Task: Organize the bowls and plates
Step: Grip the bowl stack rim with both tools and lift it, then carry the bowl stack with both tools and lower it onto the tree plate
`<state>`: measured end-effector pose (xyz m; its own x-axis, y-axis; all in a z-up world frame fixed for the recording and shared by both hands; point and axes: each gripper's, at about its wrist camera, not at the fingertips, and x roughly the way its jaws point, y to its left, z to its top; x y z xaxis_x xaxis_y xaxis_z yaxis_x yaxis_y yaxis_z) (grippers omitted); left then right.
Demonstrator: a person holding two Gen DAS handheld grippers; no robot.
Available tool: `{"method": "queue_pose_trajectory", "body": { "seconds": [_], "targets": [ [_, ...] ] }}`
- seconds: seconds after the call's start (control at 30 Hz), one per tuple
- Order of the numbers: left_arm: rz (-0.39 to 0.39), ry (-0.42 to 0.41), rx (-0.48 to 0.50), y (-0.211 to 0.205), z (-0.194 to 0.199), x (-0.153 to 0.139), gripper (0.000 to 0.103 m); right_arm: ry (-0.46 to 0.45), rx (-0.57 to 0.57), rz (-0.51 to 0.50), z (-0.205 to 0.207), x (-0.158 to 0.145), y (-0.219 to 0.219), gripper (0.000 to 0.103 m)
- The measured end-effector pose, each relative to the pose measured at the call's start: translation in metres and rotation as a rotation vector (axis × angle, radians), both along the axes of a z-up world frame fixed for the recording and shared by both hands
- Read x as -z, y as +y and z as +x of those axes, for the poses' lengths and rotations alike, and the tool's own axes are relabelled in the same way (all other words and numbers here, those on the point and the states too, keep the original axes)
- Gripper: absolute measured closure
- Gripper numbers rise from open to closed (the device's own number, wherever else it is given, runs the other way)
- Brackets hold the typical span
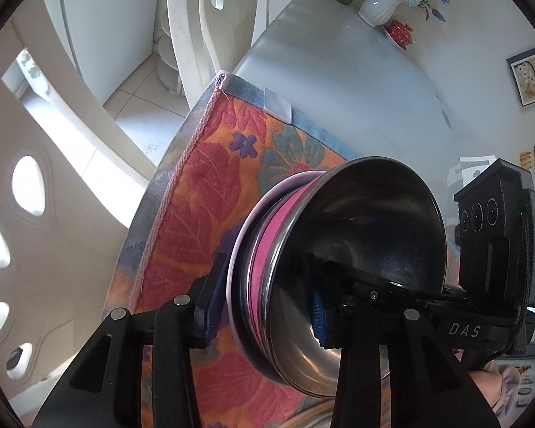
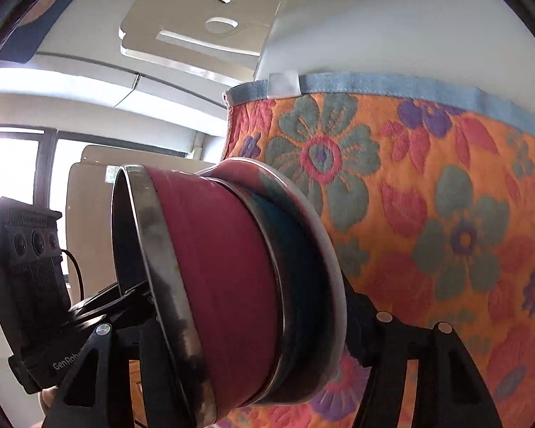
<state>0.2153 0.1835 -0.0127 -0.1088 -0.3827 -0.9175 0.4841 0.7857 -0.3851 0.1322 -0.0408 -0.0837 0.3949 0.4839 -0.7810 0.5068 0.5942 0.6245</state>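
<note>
Gripping the nested stack (image 1: 324, 271) above the floral cloth (image 1: 203, 185), left gripper (image 1: 264, 306) and right gripper (image 2: 253, 321) both clamp it from opposite sides; uneven pull could let the 2 bowls slide apart.

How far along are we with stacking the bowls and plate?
Done: the pink bowl sits nested in a blue bowl on the white plate. In hand: both grippers, left gripper and right gripper, clamp that stack from opposite sides over the floral cloth. Left: setting the stack down; where is not visible.
</note>
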Motion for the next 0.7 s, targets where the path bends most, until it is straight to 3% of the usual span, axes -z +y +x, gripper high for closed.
{"method": "queue_pose_trajectory", "body": {
  "seconds": [0.4, 0.47, 0.7],
  "targets": [
    [-0.013, -0.065, -0.033, 0.019, -0.084, -0.073, 0.067, 0.011, 0.048, 0.04, -0.086, -0.067, 0.026, 0.041],
    [0.0, -0.037, -0.096, 0.025, -0.103, -0.082, 0.067, 0.01, 0.043, 0.042, -0.104, -0.075, 0.033, 0.041],
    [0.017, -0.028, -0.135, 0.052, -0.173, -0.093, 0.067, 0.04, 0.025, 0.069, -0.173, -0.077, 0.069, 0.041]
  ]
}}
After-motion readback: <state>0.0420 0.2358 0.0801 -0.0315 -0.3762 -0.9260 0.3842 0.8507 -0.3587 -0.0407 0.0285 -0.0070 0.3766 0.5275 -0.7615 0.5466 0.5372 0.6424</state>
